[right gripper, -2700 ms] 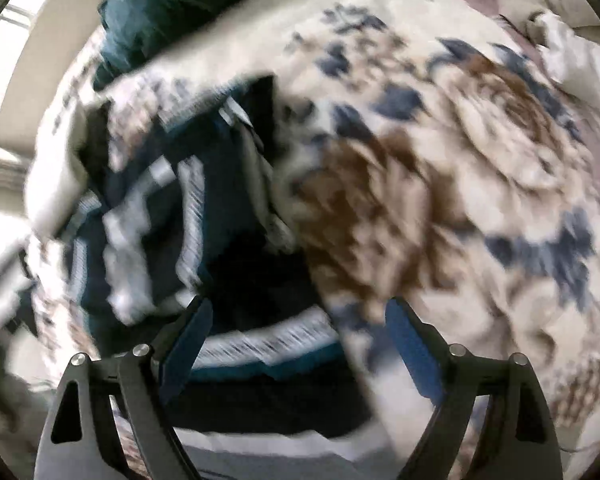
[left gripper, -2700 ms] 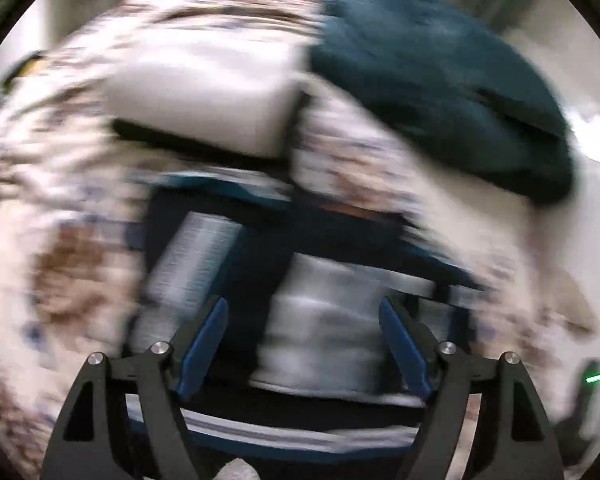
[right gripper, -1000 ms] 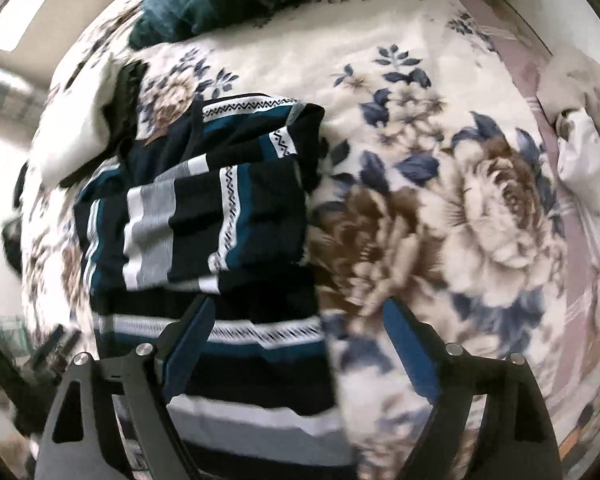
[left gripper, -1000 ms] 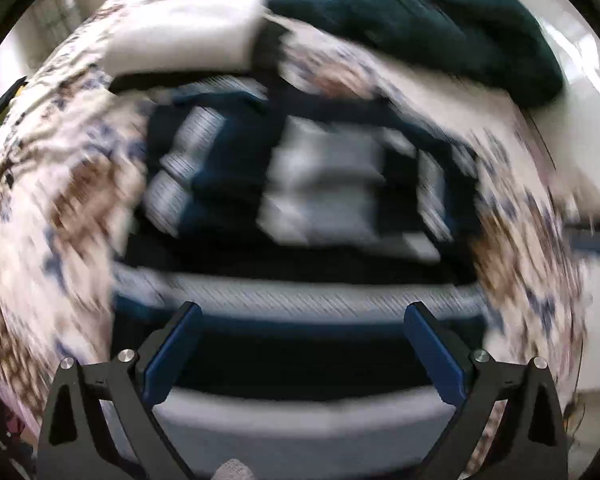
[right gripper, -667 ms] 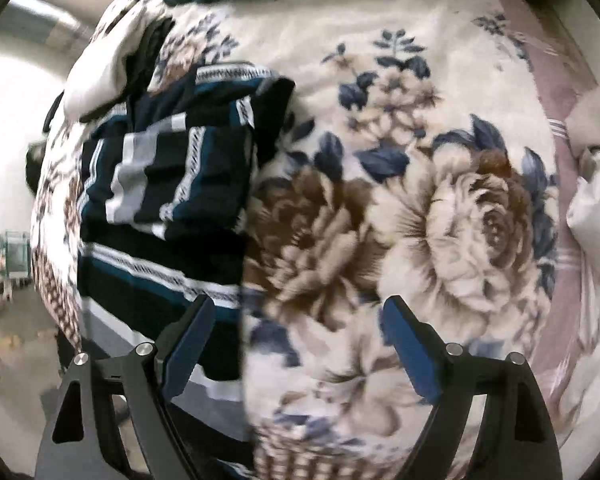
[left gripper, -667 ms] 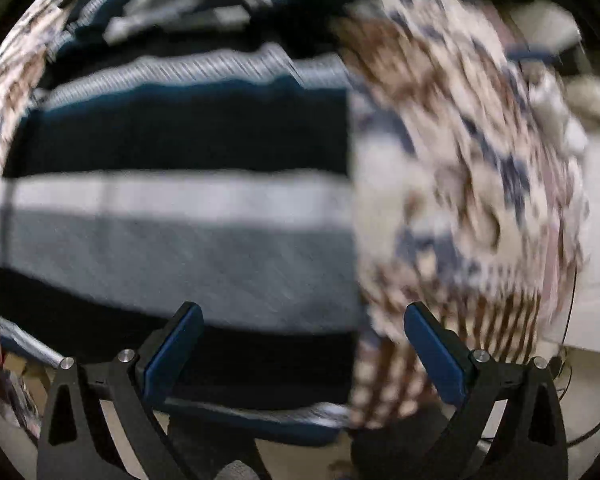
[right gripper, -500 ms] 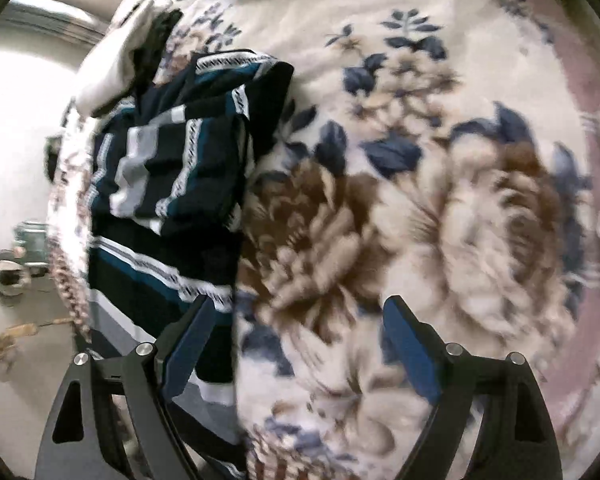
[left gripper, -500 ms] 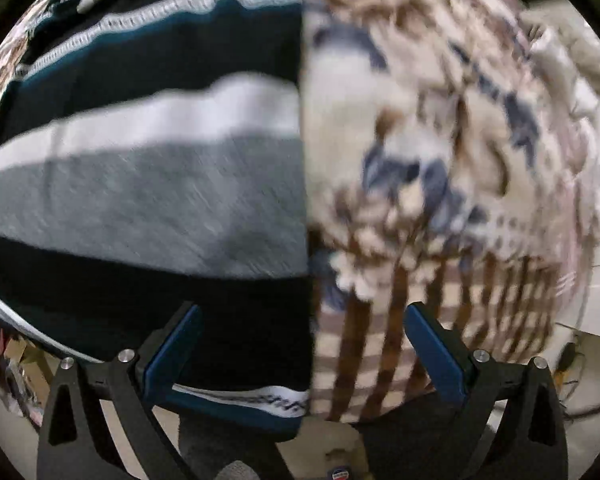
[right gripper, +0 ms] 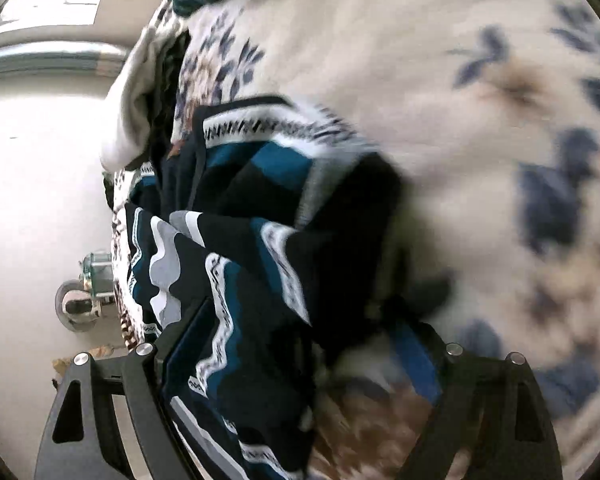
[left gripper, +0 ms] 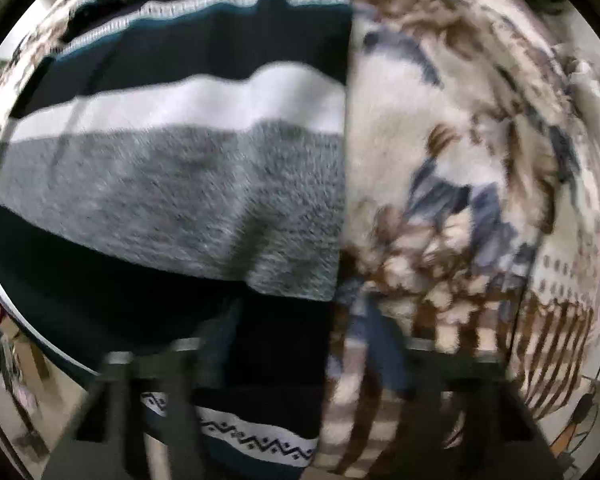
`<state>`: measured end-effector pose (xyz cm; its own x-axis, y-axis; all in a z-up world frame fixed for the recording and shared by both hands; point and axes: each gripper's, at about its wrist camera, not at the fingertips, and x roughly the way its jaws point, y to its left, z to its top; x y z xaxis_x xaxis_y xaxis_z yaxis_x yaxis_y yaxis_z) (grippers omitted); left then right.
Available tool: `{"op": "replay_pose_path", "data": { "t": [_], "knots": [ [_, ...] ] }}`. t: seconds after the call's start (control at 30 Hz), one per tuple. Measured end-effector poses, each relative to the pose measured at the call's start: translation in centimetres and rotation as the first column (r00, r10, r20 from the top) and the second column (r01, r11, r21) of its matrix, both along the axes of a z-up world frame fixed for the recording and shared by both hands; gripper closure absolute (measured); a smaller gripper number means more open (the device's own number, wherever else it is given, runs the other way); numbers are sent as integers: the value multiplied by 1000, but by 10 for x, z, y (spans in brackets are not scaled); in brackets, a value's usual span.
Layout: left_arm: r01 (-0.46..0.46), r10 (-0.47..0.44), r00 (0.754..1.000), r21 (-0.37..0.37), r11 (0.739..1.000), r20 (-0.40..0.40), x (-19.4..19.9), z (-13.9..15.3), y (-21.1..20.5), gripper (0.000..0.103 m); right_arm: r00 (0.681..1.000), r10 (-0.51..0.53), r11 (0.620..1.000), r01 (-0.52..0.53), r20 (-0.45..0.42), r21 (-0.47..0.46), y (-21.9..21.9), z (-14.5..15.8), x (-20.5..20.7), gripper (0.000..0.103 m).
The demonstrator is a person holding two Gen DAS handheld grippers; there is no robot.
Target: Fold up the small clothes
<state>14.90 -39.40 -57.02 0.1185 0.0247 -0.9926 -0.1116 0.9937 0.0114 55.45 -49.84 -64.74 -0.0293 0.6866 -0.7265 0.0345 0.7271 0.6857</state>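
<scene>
Dropped right down onto the striped sweater (left gripper: pixel 172 184) along its side edge on the floral blanket (left gripper: pixel 460 168) versus half a second back. Left gripper (left gripper: pixel 300 344) too blurred to call; right gripper (right gripper: pixel 300 340) spread wide, straddling bunched fabric. Probably lining up the next fold. No readable labels or writing anywhere
</scene>
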Motion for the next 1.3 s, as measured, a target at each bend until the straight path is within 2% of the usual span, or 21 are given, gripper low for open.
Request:
{"op": "replay_pose_path", "data": {
  "t": [0.03, 0.07, 0.1, 0.27, 0.43, 0.6, 0.7, 0.8, 0.87, 1.03, 1.13, 1.2, 1.27, 1.3],
  "knots": [
    [4, -4, 1000, 11, 1000, 21, -1, 6, 3, 97, 1000, 12, 1000, -12, 10, 4, 7, 2, 0, 21],
    [3, -3, 999, 6, 1000, 35, -3, 11, 9, 97, 999, 34, 999, -34, 16, -13, 15, 5, 0, 46],
    [-7, 8, 999, -10, 1000, 43, -5, 17, 18, 97, 999, 49, 998, -48, 20, -50, 20, 7, -1, 84],
    [-44, 46, 994, -23, 999, 99, -20, 54, 57, 98, 998, 39, 997, -36, 39, -64, 27, 34, -5, 85],
    [-91, 95, 983, -29, 995, 157, -33, 100, 95, 98, 998, 33, 998, -29, 61, -61, 33, 74, -8, 86],
    [-178, 187, 958, -59, 982, 218, -35, 129, 133, 98, 992, 63, 994, -53, 108, -98, 73, 129, -8, 86],
    [-247, 261, 937, -88, 965, 231, -34, 136, 176, 98, 990, 82, 985, -64, 112, -158, 123, 155, -2, 86],
    [-316, 339, 912, -131, 940, 231, -31, 131, 236, 98, 988, 110, 964, -78, 112, -253, 198, 169, 10, 87],
    [-341, 366, 903, -143, 929, 227, -30, 126, 268, 98, 986, 129, 950, -91, 110, -298, 247, 166, 17, 87],
    [-405, 436, 877, -178, 897, 202, -26, 90, 354, 98, 980, 179, 894, -125, 88, -430, 382, 133, 34, 87],
    [-454, 485, 858, -194, 870, 167, -28, 60, 396, 98, 979, 197, 862, -144, 59, -486, 434, 109, 39, 87],
    [-469, 501, 857, -222, 855, 117, -31, 37, 415, 98, 978, 209, 837, -179, 1, -516, 459, 93, 40, 84],
    [-495, 536, 842, -313, 810, 56, -38, 20, 431, 93, 971, 231, 818, -224, -55, -529, 470, 86, 39, 74],
    [-502, 553, 832, -379, 777, 32, -43, 17, 438, 93, 971, 229, 835, -232, -67, -500, 468, 90, 40, 70]
  ]
}}
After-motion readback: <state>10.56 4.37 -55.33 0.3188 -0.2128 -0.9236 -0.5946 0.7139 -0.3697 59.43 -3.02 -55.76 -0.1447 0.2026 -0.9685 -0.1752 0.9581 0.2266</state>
